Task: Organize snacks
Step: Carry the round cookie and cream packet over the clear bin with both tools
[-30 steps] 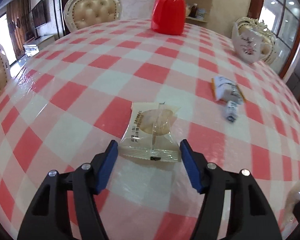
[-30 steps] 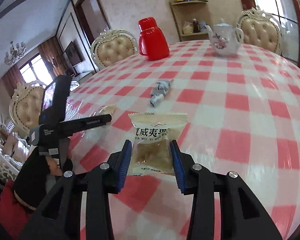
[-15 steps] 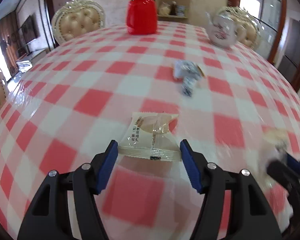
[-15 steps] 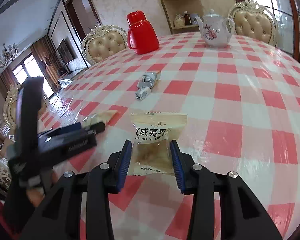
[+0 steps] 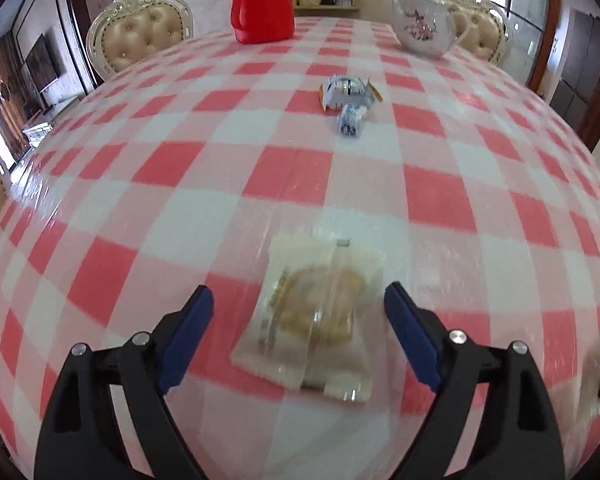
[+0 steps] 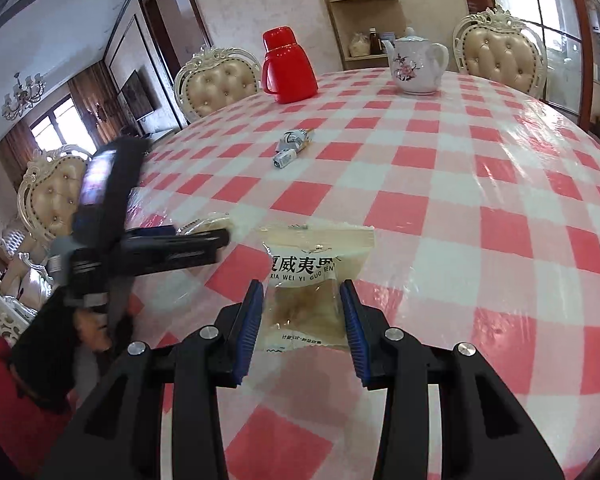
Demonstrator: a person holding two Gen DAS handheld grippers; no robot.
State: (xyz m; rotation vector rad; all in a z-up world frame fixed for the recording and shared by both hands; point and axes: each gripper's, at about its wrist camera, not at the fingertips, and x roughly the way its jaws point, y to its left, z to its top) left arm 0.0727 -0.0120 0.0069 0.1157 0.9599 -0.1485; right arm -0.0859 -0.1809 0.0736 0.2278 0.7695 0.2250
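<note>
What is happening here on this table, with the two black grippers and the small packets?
A person holds a gripper in each hand and sorts snacks on a red checked table. The left gripper has just been opening; a clear biscuit packet lies between its jaws, no longer touched. The right gripper is shut on a second packet with printed lettering. Two small blue-and-white packets lie farther off, before a red flask and a white teapot.

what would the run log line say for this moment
left gripper: jaws just opened, pastry packet released on table | right gripper: shut on snack packet
</note>
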